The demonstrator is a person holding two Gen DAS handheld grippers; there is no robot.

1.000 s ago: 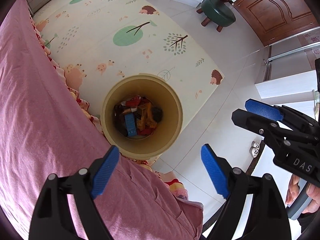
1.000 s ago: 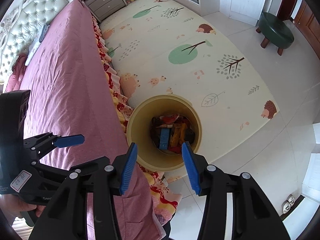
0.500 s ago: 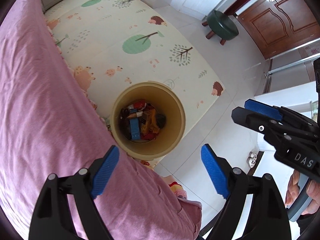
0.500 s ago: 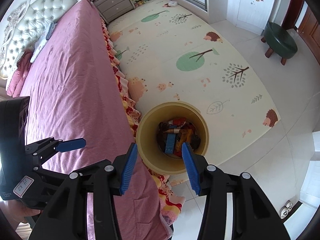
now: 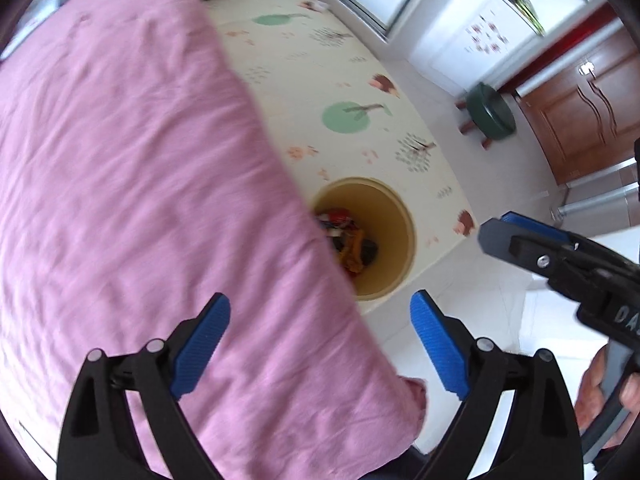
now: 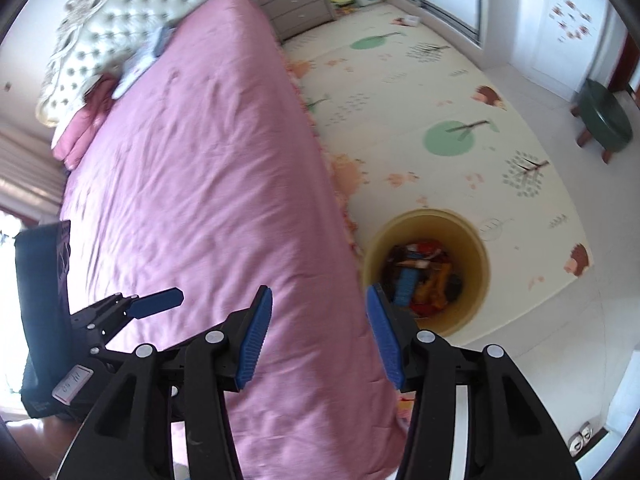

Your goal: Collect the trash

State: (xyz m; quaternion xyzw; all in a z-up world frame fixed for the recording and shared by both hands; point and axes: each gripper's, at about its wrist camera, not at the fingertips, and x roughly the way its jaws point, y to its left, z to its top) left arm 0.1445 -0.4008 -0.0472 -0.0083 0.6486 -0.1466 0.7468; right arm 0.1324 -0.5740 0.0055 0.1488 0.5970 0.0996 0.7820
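Both our hand-held grippers, left [image 5: 316,344] and right [image 6: 318,336], gape empty above the bed [image 6: 200,184], the trash bin [image 6: 476,248] beyond our right one.

Big pink bed [image 6: 192,168] with a tufted headboard [image 6: 104,20], grey nightstand [image 6: 298,10] beside it, tree-and-hedgehog play mat [image 6: 420,112] on the floor, green stool [image 6: 606,118] near the wooden door [image 5: 588,108].

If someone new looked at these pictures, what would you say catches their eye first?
Probably the wide pink bedspread filling the left of both views. Next comes the round yellow bin on the floor beside the bed, with colourful wrappers inside. Both the left gripper and the right gripper are open and empty.
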